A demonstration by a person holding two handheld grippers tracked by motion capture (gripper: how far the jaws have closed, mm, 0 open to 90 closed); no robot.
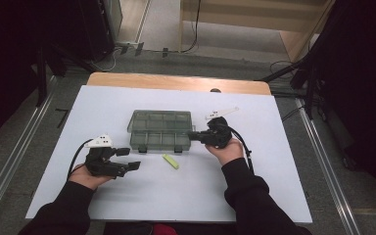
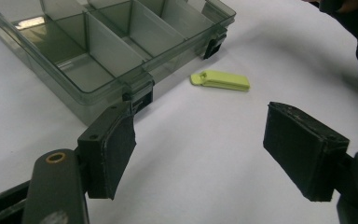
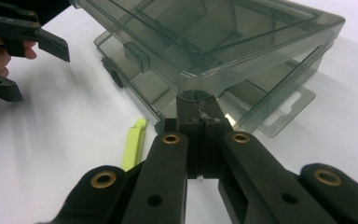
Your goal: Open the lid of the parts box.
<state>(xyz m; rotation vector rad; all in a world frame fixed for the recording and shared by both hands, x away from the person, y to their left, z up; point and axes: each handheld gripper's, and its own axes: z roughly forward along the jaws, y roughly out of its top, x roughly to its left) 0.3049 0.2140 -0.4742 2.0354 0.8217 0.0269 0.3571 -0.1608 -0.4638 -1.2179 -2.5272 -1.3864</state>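
A smoky clear compartment box (image 1: pixel 160 129) lies mid-table. Its lid (image 3: pixel 223 42) is tilted up off the base (image 3: pixel 140 84), and my right gripper (image 3: pixel 198 109) is shut on the lid's near corner; in the high view that gripper (image 1: pixel 194 135) meets the box's right front corner. A small yellow-green clip (image 1: pixel 171 161) lies on the sheet just in front of the box, also clip (image 2: pixel 220 80) and clip (image 3: pixel 134 142). My left gripper (image 1: pixel 129 159) rests left of the clip, open and holding nothing (image 2: pixel 209 149), its left pad near a black box latch (image 2: pixel 140 95).
The white table sheet (image 1: pixel 127 196) has bare room in front and to both sides of the box. A wooden table edge (image 1: pixel 176 82) runs along the back. Metal rails (image 1: pixel 10 161) flank the table on the floor.
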